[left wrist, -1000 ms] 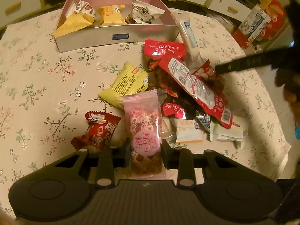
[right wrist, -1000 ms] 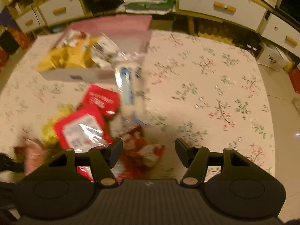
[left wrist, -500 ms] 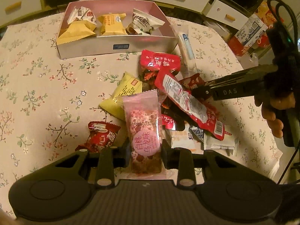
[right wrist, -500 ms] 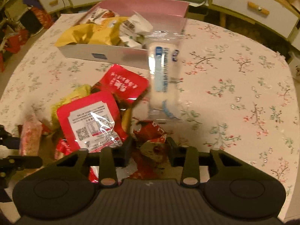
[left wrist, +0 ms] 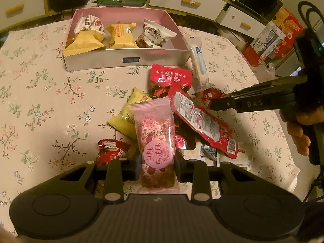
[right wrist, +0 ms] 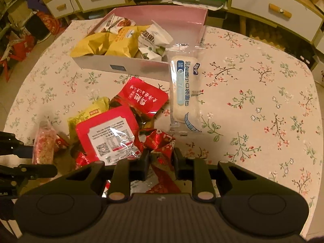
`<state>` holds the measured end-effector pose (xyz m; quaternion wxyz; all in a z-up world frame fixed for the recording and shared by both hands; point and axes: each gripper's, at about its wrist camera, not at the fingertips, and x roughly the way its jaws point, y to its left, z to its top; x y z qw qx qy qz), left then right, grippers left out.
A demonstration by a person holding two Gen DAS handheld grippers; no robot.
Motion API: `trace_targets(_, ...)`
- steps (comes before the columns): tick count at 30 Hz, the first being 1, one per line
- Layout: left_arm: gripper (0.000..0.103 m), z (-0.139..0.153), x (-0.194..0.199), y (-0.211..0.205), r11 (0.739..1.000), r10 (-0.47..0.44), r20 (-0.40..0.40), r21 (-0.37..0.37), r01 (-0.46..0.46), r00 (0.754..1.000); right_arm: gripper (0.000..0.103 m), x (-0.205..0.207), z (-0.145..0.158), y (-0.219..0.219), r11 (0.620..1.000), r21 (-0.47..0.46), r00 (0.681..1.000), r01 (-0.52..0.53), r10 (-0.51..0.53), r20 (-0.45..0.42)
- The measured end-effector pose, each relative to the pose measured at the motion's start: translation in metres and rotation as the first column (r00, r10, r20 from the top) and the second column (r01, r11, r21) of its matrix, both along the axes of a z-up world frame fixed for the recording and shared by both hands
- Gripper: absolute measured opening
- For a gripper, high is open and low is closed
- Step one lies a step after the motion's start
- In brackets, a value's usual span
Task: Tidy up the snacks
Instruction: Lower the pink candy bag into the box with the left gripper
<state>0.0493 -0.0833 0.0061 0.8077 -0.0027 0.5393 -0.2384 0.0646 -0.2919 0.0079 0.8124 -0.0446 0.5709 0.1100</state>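
My left gripper (left wrist: pixel 157 162) is shut on a pink snack bar packet (left wrist: pixel 155 129), held just above the near side of the snack pile. In the right wrist view the same pink packet (right wrist: pixel 45 141) shows at the far left. My right gripper (right wrist: pixel 161 158) points steeply down into the pile, its jaws closing tight on a small red foil snack (right wrist: pixel 160 139). The left wrist view shows that right gripper (left wrist: pixel 212 103) coming in from the right, a hand behind it. Beyond the pile stands a pink box (left wrist: pixel 113 60) holding yellow and white packets.
In the pile lie a flat red pouch (right wrist: pixel 109 135), a second red pouch (right wrist: pixel 141 99), a yellow packet (left wrist: pixel 125 117) and a small red candy (left wrist: pixel 110 151). A long white bread packet (right wrist: pixel 185 99) leans on the box's corner. White drawers stand behind the floral tablecloth (right wrist: pixel 253 101).
The right gripper came down into the pile and its jaws went from wide apart to closed on the small red snack. The left gripper kept still with the pink bar.
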Motion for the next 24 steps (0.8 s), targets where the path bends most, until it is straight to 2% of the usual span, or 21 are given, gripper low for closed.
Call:
trace_targets(12, 0.037, 0.012, 0.008, 0.012, 0.999, 0.029, 0.025, -0.038, -0.028, 0.999, 0.020, -0.006, 0.031, -0.007, 0.996, 0.050, 0.994, 0.079, -0.083, 0.070)
trace_targets(24, 0.037, 0.030, 0.045, 0.041, 0.986, 0.155, 0.075, -0.074, -0.149, 0.985, 0.020, 0.004, 0.051, -0.015, 0.983, 0.091, 0.972, 0.159, -0.172, 0.161)
